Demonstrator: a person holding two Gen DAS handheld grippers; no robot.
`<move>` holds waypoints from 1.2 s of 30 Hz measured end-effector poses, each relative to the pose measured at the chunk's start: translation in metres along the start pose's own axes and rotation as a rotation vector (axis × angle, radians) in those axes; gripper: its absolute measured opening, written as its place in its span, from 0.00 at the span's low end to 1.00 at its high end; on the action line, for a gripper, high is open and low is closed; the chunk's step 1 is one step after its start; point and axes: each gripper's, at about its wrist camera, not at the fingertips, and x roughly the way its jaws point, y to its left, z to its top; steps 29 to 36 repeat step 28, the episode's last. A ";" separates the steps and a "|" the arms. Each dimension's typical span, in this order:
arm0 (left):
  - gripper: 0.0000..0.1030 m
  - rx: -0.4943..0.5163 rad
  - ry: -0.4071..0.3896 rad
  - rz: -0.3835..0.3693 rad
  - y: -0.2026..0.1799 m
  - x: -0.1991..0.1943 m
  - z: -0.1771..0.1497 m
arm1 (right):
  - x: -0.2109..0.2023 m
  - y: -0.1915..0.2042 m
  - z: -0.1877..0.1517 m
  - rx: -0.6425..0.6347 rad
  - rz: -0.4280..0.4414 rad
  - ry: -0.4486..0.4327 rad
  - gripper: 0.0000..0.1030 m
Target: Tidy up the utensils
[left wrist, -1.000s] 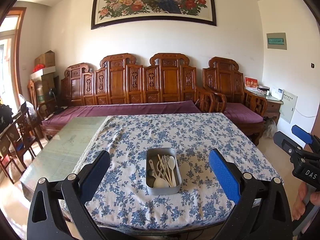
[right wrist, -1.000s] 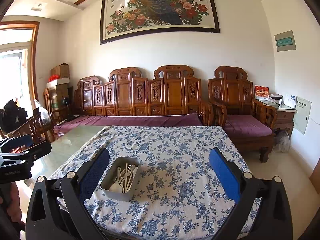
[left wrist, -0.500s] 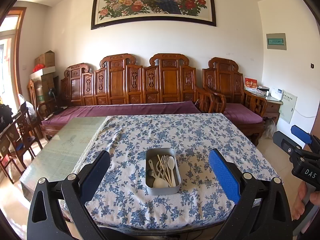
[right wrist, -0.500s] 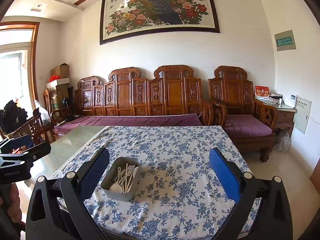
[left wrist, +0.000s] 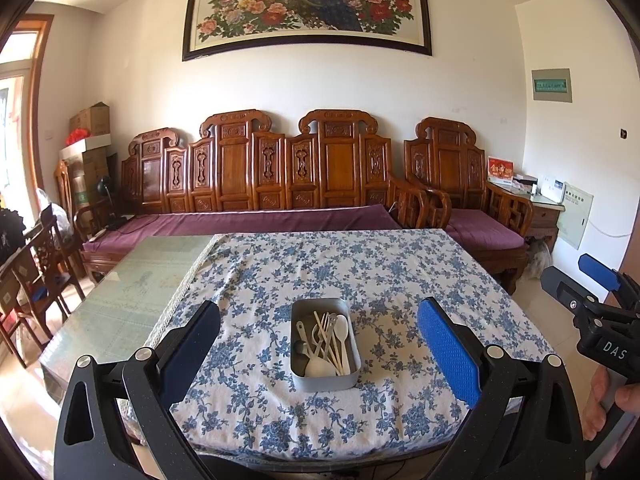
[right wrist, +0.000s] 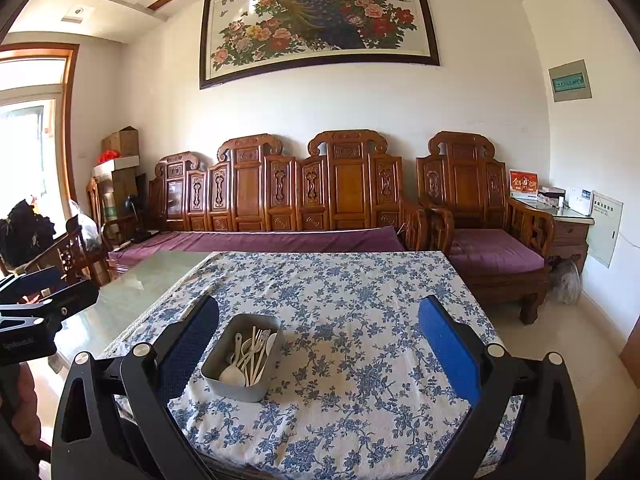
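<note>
Between the left gripper's point(left wrist: 320, 354) blue-padded fingers point(left wrist: 448, 354), spread wide with nothing in them, sits the grey metal tray point(left wrist: 325, 380) on the blue floral tablecloth point(left wrist: 360, 272), near the table's front edge and roughly centred in the left wrist view; tray holds a loose pile of pale utensils: a white spoon point(left wrist: 342, 330) upright-ish on the right side, a bigger white ladle-type spoon point(left wrist: 318, 368) at the near end, thin chopsticks point(left wrist: 330, 344) crossing the middle, a small metal spoon point(left wrist: 300, 347) low left, exact count can't be told. Right gripper point(right wrist: 320, 354) also spread wide and empty, hanging above the near table edge; from its camera the tray point(right wrist: 234, 390) lies left of centre, just beside the left finger pad point(right wrist: 188, 350), not touching so far as can be told. Right gripper body visible at far right of the left wrist view point(left wrist: 600, 320) with a person's hand point(left wrist: 608, 400) on its handle, off the table's right side. Tablecloth covers the right part of the table, bare green glass tabletop point(left wrist: 132, 288) on the left. Beyond the table a carved wooden bench point(left wrist: 256, 172) with purple cushion, matching armchair point(left wrist: 472, 200) to the right, framed peacock painting point(left wrist: 308, 4) on the wall above
</note>
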 end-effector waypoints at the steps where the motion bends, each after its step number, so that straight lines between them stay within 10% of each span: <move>1: 0.92 0.000 -0.002 0.000 0.000 -0.001 0.000 | 0.000 0.000 0.000 0.000 -0.001 0.000 0.98; 36: 0.92 -0.006 -0.015 -0.006 -0.001 -0.008 0.003 | -0.001 0.001 0.000 0.001 0.000 -0.002 0.98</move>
